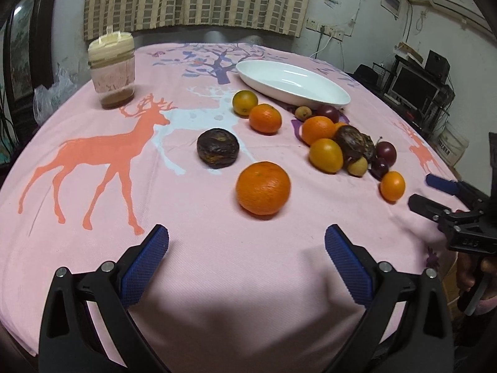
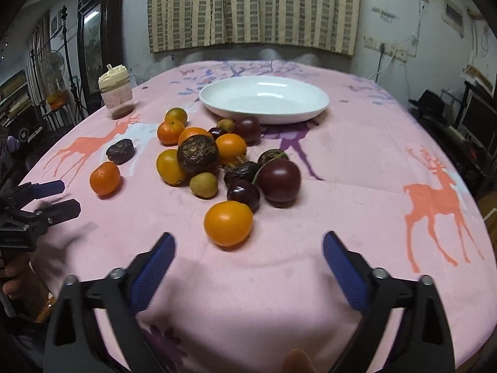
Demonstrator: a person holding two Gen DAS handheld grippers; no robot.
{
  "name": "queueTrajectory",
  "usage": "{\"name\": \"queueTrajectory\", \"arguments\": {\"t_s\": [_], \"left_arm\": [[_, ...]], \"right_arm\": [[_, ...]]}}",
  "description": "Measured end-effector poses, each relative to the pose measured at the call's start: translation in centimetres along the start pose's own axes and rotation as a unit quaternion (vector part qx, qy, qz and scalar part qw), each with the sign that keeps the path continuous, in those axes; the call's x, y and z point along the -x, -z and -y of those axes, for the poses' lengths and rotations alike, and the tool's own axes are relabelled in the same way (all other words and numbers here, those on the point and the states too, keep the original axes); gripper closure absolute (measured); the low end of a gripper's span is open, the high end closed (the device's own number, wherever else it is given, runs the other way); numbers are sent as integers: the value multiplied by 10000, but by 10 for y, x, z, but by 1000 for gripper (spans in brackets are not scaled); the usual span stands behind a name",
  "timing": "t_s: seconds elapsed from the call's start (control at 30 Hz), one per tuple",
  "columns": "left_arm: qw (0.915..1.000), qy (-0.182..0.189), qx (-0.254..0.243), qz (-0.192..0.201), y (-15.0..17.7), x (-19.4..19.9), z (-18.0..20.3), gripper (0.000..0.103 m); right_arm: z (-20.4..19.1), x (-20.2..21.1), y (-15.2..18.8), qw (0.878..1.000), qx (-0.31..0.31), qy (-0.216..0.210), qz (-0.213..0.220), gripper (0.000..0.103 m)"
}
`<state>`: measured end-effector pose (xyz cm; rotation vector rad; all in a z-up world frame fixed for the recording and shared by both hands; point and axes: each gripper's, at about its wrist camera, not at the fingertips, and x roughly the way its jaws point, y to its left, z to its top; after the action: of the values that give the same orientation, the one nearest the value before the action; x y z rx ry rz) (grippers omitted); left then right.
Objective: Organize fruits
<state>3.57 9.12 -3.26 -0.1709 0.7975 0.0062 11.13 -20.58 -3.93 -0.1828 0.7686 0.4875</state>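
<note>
Loose pile of small round fruits [image 2: 217, 161] on pink deer-print tablecloth [image 2: 357, 171], just in front of empty white oval ceramic dish [image 2: 264, 101]: glossy orange ones, smooth dark-purple ones, wrinkled brown-black ones, 2 small tan ones, perhaps longans. Dimpled orange mandarin [image 1: 263, 187] sits apart, ahead of left gripper [image 1: 247, 241], jaws spread, nothing between. Smooth orange-yellow fruit [image 2: 228, 223] lies just ahead of right gripper [image 2: 248, 245], jaws parted, clear of it.

Dim indoor light; soft foreground shadows; fisheye-bent, vignetted edges; slight motion blur.
</note>
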Motion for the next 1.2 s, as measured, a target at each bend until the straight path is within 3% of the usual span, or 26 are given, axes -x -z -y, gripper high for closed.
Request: {"name": "queueTrajectory", "arguments": {"t_s": [0.13, 0.37, 0.5, 0.77, 0.83, 0.9, 1.0, 1.2], "left_arm": [[9999, 144, 45, -26, -7, -6, -9, 4], [9993, 343, -107, -136, -19, -16, -4, 10], [9984, 320, -360, -287, -25, -27, 6, 29], [9967, 190, -490, -618, -38, -46, 16, 33], [9959, 190, -482, -745, -39, -51, 17, 44], [9957, 67, -557, -739, -38, -52, 19, 46], [9952, -58, -673, -712, -37, -53, 23, 57], [9947, 338, -649, -721, -54, -46, 26, 61]], "right_arm": [[-1, -19, -7, 9993, -90, -252, -265, 26], [-1, -32, -9, 9985, -213, -385, -332, 64], [2, -29, -6, 9978, -310, -540, -231, 64], [9, -26, -2, 9960, -492, -736, -131, 64], [11, -24, -1, 9957, -508, -770, -105, 64], [12, -24, 0, 9954, -530, -798, -95, 64], [15, -22, 2, 9951, -550, -822, -87, 64], [24, -5, -18, 9915, -585, -1143, 204, 64]]}}
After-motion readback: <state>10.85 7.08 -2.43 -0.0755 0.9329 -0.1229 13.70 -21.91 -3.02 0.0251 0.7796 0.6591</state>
